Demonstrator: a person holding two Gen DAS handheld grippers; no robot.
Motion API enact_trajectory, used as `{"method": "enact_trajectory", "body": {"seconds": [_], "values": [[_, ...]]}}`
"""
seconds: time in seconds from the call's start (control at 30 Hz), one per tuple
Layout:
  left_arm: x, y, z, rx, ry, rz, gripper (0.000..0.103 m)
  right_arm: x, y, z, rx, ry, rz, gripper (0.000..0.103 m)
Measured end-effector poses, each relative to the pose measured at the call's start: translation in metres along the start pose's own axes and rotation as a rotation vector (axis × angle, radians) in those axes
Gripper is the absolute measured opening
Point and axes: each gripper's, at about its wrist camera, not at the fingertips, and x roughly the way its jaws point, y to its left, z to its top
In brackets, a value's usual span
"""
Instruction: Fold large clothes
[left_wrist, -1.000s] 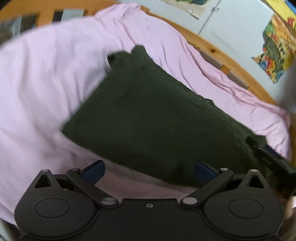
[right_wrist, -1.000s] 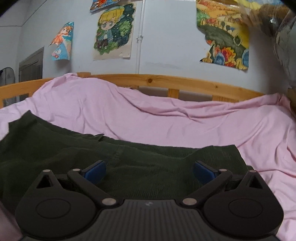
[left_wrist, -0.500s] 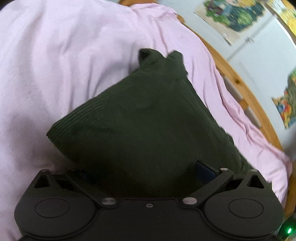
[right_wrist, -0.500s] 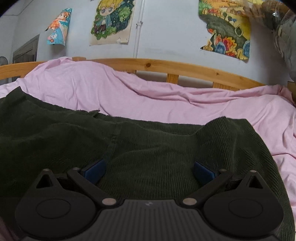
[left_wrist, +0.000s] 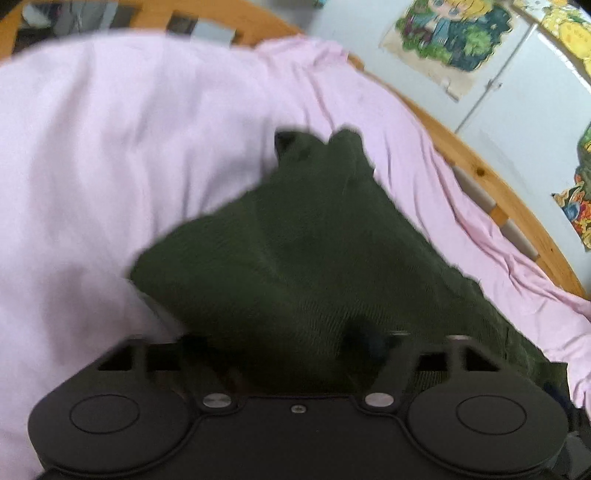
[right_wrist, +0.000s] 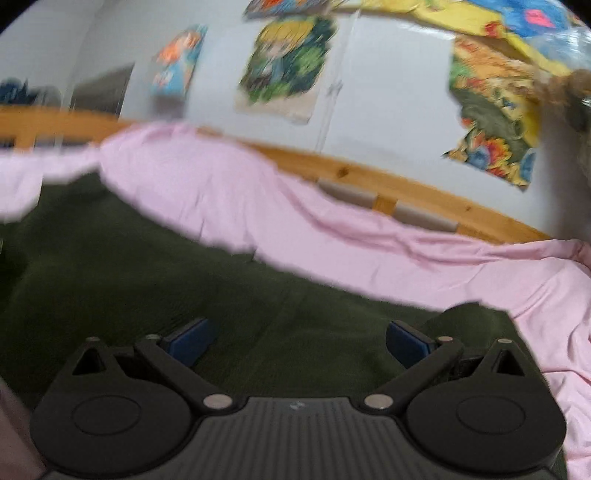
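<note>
A dark green corduroy garment (left_wrist: 306, 258) lies on a pink bed sheet (left_wrist: 92, 166); it also fills the lower part of the right wrist view (right_wrist: 221, 295). My left gripper (left_wrist: 295, 350) is down in the near edge of the garment, its fingers buried in blurred cloth, and the jaws look drawn in around a fold. My right gripper (right_wrist: 299, 339) is open over the garment, blue pads (right_wrist: 190, 338) wide apart, holding nothing.
A wooden bed rail (left_wrist: 491, 184) runs along the far side of the sheet, also in the right wrist view (right_wrist: 369, 177). Behind it is a pale wall with colourful posters (right_wrist: 284, 70). Pink sheet (right_wrist: 480, 266) lies to the right of the garment.
My left gripper has pushed into the garment's near edge and its jaws have drawn in. The right gripper has moved forward over the cloth and tilted, still open.
</note>
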Motion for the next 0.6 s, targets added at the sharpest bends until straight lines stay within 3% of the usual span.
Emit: {"method": "enact_trajectory", "body": {"seconds": [0.13,0.2,0.27,0.37,0.43,0.6], "values": [[0.008,0.008,0.001,-0.044,-0.008,-0.029,0.078,0.007,-0.011,-0.001,0.073,0.028,0.049,0.103],[0.011,0.007,0.003,-0.068,-0.001,-0.026,0.072,0.008,-0.013,-0.001,0.087,0.031,0.057,0.103],[0.010,0.005,0.007,-0.081,0.007,-0.017,0.029,0.007,-0.011,-0.001,0.079,0.030,0.050,0.103],[-0.004,-0.014,0.010,0.009,-0.036,-0.007,0.011,0.006,-0.007,-0.001,0.056,0.024,0.031,0.103],[-0.016,-0.037,0.010,0.131,-0.080,-0.019,0.009,0.005,-0.005,0.000,0.054,0.033,0.025,0.103],[-0.043,-0.094,0.026,0.321,-0.139,-0.206,0.009,0.009,-0.015,0.004,0.099,0.089,0.057,0.103]]}}
